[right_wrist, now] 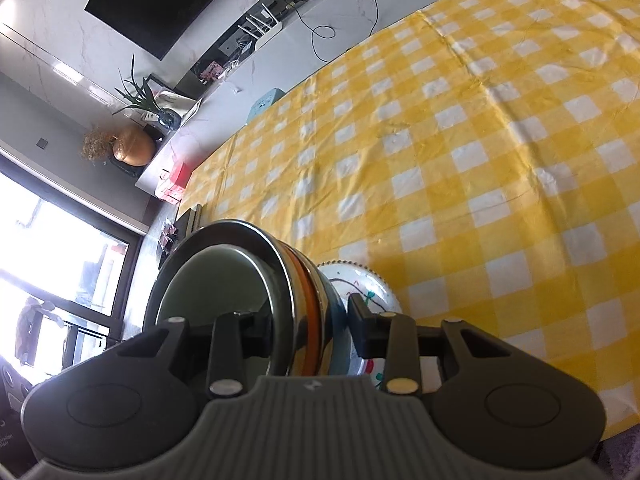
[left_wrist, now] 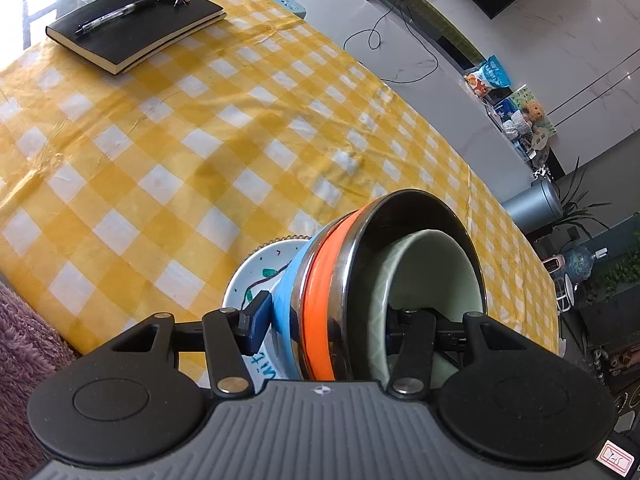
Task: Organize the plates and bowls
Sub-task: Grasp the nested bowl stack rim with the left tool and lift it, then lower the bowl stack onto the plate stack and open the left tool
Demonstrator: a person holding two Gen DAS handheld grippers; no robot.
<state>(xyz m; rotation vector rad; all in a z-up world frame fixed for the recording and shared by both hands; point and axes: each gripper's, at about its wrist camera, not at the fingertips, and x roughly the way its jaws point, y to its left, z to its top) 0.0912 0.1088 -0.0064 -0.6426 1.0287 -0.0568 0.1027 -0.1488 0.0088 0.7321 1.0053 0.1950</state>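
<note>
Stack (left_wrist: pixel 360 280): bowls nested on plate (left_wrist: pixel 256 276), tilted above checked cloth (left_wrist: pixel 160 160) | left gripper (left_wrist: pixel 328 320): pinching stack's edge | right gripper (right_wrist: pixel 308 324): pinching opposite edge

The left gripper (left_wrist: pixel 326 316) pointed steeply down toward the desk (left_wrist: pixel 160 152), its jaws partly spread and clamped across a nested stack of dishes (left_wrist: pixel 320 304): one dark pad (left_wrist: pixel 258 314) pressed the outer side, the other finger reached inside the stack. The right gripper (right_wrist: pixel 308 326) was tilted down likewise and gripped the same stack from the opposite side, one finger inside, the other pad (right_wrist: pixel 360 328) against the outside. Both were rolled sideways.
</note>
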